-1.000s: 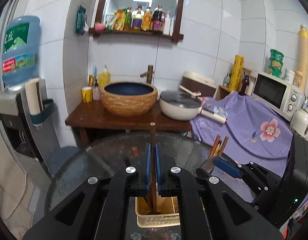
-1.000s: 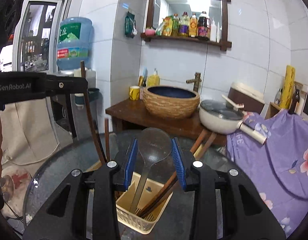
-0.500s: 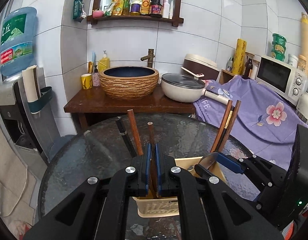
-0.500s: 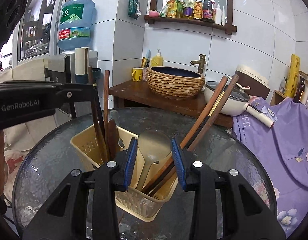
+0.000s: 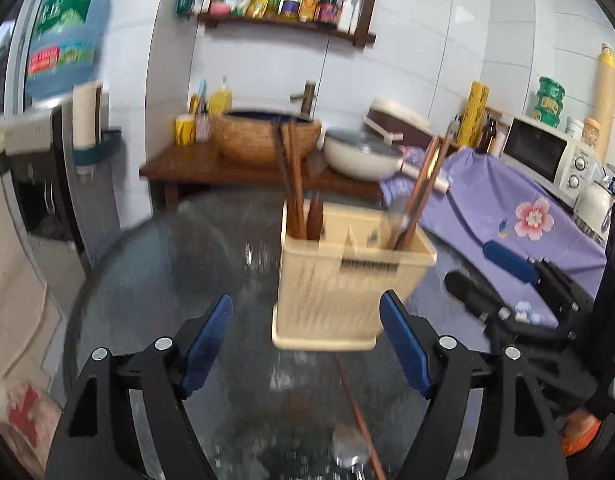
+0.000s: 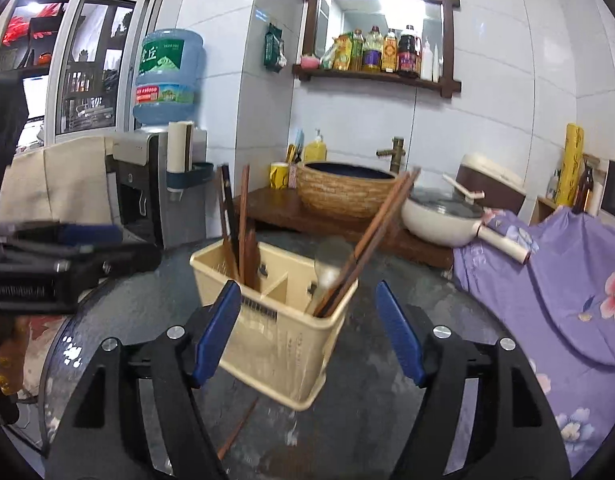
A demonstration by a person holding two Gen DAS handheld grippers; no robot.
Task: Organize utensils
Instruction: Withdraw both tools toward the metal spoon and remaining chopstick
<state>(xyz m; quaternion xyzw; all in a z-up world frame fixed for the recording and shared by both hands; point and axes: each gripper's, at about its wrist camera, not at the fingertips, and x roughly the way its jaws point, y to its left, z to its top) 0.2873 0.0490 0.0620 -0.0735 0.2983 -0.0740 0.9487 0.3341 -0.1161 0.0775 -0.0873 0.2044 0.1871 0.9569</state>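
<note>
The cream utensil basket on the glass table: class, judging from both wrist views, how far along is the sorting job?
Done: the basket holds dark wooden sticks in one compartment, and a pale spoon with chopsticks in the other.
In hand: nothing. The left gripper and right gripper have just been opening, and both stand empty.
Left: one chopstick lies loose on the table.

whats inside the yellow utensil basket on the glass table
The basket has a divider. One compartment holds upright dark wooden sticks; the other holds a pale spoon and leaning chopsticks. The walls hide their lower ends and the basket floor.
</note>
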